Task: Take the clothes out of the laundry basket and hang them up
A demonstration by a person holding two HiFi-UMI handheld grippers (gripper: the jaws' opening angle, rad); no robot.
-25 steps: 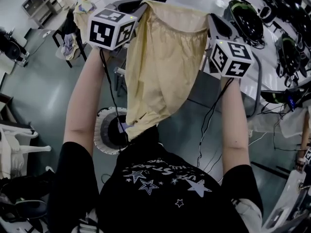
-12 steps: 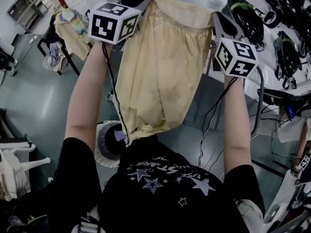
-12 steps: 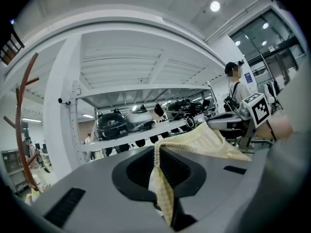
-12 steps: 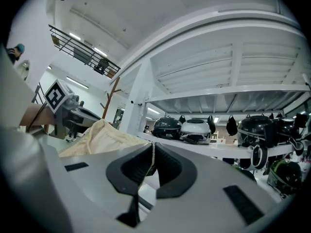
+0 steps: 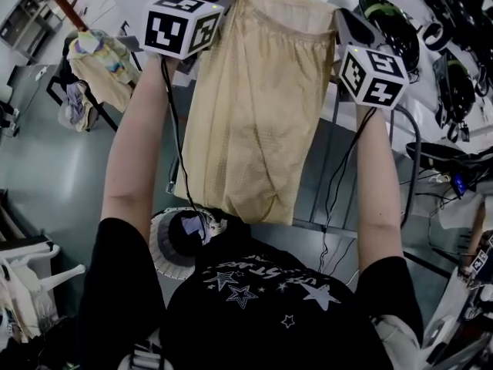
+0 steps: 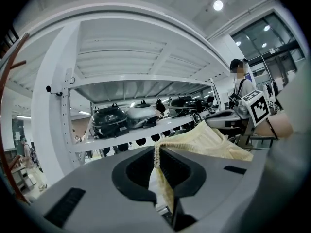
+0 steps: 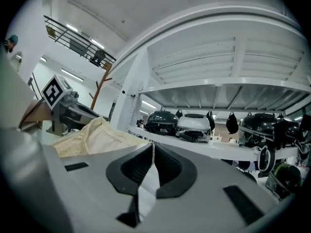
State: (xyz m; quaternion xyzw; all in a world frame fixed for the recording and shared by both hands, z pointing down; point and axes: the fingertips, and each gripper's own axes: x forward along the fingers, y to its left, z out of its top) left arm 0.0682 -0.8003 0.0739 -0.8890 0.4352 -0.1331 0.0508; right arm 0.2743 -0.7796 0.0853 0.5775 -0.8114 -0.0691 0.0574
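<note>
Out in front of your chest, both of your arms reach forward, nearly straight. Your bare forearms run roughly parallel, and a pale yellow garment [image 5: 254,114] is spread between them. Your left tool [image 6: 156,152] points away from you. Its jaws are narrow and pinch one corner of the garment's gathered waistband, and the ribbed edge of the cloth runs up between its pads. Your right tool [image 7: 153,152] points the same way at about the same height. Its jaws are likewise almost together, nipping the opposite corner, where a thin fold of fabric shows in the slit between them. Each tool's marker cube sits just above your wrist, the left cube [image 5: 181,25] on one side of the waistband and the right cube [image 5: 373,75] on the other.

The waistband is pulled fairly taut from tool to tool, and the rest of the garment hangs flat toward you. Its hem ends in front of your black star-printed shirt [image 5: 266,284]. The white laundry basket [image 5: 159,245] stands on the floor low at your left side, under the hem. Beyond the tools is a white shelf [image 6: 121,139] carrying rounded black and white headgear [image 6: 109,120]. Off to your left, a rack [image 5: 96,64] holds other clothes.
</note>
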